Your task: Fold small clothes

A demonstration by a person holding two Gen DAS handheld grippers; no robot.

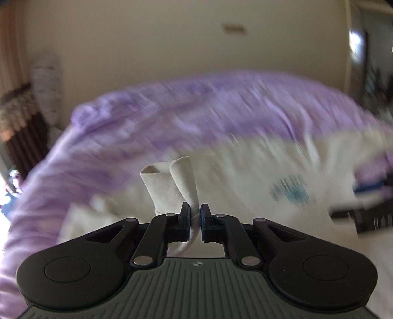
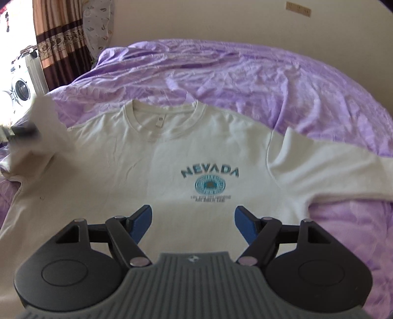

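Observation:
A white T-shirt [image 2: 147, 159] with a blue "NEVADA" print lies face up on the bed, collar at the far side. My right gripper [image 2: 192, 213] hovers open over the shirt's lower front, with nothing between its blue pads. My left gripper [image 1: 195, 208] is shut on a bunched piece of the shirt's white sleeve [image 1: 169, 186], which sticks up past the fingertips. In the right wrist view that sleeve [image 2: 49, 122] is lifted at the shirt's left side, blurred, with the left gripper [image 2: 23, 130] a dark smear beside it. The other sleeve [image 2: 331, 166] lies flat to the right.
A crumpled purple bedsheet [image 2: 270, 81] covers the bed around the shirt. A beige wall [image 2: 196, 19] stands behind it. A brown patterned curtain [image 2: 59, 36] and a washing machine [image 2: 21, 88] are at the far left. The left wrist view is motion-blurred.

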